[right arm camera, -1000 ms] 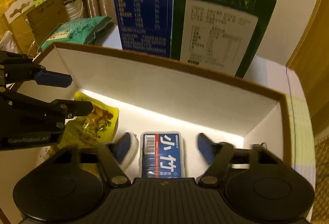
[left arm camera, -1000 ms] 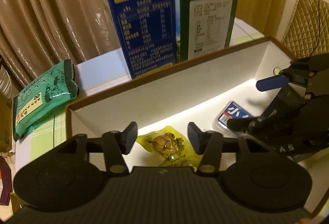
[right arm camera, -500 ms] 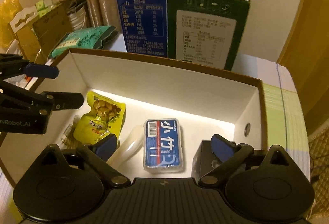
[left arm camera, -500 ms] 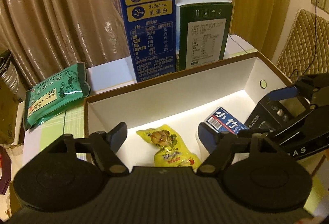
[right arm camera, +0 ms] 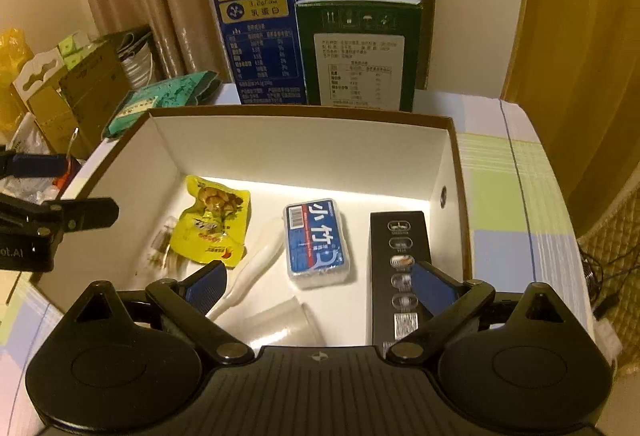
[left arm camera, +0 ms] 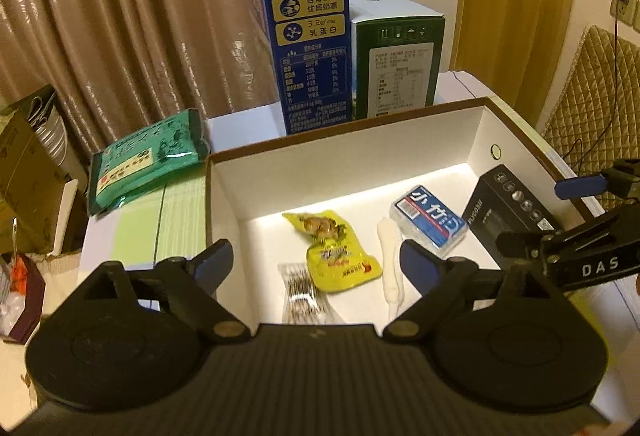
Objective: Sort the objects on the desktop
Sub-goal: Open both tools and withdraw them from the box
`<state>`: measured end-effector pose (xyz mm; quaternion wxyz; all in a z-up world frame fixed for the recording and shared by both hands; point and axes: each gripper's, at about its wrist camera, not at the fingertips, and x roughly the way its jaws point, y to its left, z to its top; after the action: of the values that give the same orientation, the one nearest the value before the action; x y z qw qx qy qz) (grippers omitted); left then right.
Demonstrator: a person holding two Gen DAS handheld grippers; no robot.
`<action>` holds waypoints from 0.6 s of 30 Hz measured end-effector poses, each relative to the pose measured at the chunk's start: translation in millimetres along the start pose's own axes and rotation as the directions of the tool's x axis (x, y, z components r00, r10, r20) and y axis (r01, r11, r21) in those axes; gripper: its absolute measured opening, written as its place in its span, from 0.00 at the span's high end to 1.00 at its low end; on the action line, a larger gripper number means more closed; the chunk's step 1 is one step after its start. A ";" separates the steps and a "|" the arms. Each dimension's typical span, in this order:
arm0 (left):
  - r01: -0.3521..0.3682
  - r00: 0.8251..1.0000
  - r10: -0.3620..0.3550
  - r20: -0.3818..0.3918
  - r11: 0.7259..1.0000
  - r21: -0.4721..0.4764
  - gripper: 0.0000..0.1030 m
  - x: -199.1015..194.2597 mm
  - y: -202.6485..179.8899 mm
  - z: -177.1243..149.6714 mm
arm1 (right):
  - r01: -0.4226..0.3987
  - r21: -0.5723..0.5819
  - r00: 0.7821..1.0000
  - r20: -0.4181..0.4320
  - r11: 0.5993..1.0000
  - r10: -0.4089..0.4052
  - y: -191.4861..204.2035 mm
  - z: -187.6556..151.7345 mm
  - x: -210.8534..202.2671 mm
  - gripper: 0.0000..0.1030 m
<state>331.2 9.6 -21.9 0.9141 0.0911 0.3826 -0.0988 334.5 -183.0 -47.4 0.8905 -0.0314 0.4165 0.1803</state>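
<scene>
White-lined cardboard box (right arm camera: 304,151) holds a yellow snack pouch (right arm camera: 212,224), a blue floss case (right arm camera: 316,244) and a black carton (right arm camera: 400,260). Above it, the left gripper (left arm camera: 316,260) is opening, empty; the right gripper (right arm camera: 316,284) gapes wide, empty.

one box (right arm camera: 460,171), two cartons (right arm camera: 256,35), six items (right arm camera: 316,244)
</scene>
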 end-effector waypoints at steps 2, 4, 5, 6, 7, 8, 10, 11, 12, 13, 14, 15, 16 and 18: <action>-0.010 1.000 0.010 0.002 1.000 -0.001 0.12 -7.9 -2.2 -5.1 | -0.002 0.001 1.000 0.005 1.000 0.002 2.2 -3.5 -9.0 0.06; -0.014 1.000 0.014 0.005 1.000 -0.001 0.12 -17.0 -4.6 -10.6 | -0.014 0.010 1.000 0.014 1.000 0.014 3.5 -6.5 -18.0 0.06; -0.014 1.000 0.014 0.008 1.000 -0.002 0.12 -21.4 -5.3 -12.8 | -0.019 0.014 1.000 0.019 1.000 0.019 4.6 -8.4 -22.7 0.06; -0.013 1.000 0.013 0.009 1.000 -0.005 0.11 -25.2 -5.8 -14.6 | -0.021 0.016 1.000 0.024 1.000 0.020 5.7 -9.9 -26.9 0.06; -0.012 1.000 0.012 0.013 1.000 -0.010 0.10 -29.9 -6.2 -16.8 | -0.022 0.014 0.999 0.030 1.000 0.022 7.1 -11.8 -31.6 0.06; -0.011 1.000 0.011 0.017 1.000 -0.014 0.10 -34.2 -6.5 -18.5 | -0.024 0.013 0.999 0.035 1.000 0.023 8.5 -13.1 -35.1 0.06; -0.016 1.000 0.016 0.024 1.000 -0.023 0.09 -43.2 -7.4 -22.3 | -0.025 0.010 0.999 0.044 1.000 0.024 11.6 -17.4 -43.7 0.06; -0.016 0.999 0.017 0.028 0.999 -0.029 0.09 -48.0 -7.6 -24.6 | -0.026 0.010 0.998 0.049 1.000 0.026 12.7 -19.5 -48.2 0.06; -0.014 0.999 0.015 0.031 0.999 -0.034 0.09 -52.5 -7.5 -26.8 | -0.028 0.010 0.998 0.054 1.000 0.027 13.9 -21.8 -52.2 0.06; -0.012 0.999 0.014 0.033 0.999 -0.041 0.09 -57.3 -7.3 -29.5 | -0.029 0.011 0.998 0.058 1.000 0.028 14.9 -23.9 -55.9 0.06; -0.014 0.999 0.015 0.034 0.999 -0.048 0.09 -62.3 -6.9 -32.4 | -0.031 0.012 0.997 0.064 0.999 0.030 15.9 -26.6 -61.0 0.06; -0.017 0.999 0.018 0.034 0.998 -0.052 0.09 -66.7 -6.5 -35.7 | -0.031 0.013 0.997 0.070 0.999 0.030 16.7 -29.1 -65.3 0.06; -0.020 0.999 0.022 0.035 0.998 -0.058 0.09 -71.4 -6.0 -38.9 | -0.030 0.014 0.997 0.076 0.999 0.029 17.2 -31.5 -69.4 0.06; -0.022 0.999 0.025 0.040 0.997 -0.070 0.09 -81.0 -4.9 -45.1 | -0.029 0.014 0.996 0.088 0.999 0.027 19.3 -37.0 -78.5 0.06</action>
<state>243.6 24.8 4.6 0.9254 0.0616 0.3660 -0.0767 254.6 -195.8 -10.5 0.9055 -0.0109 0.3788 0.1909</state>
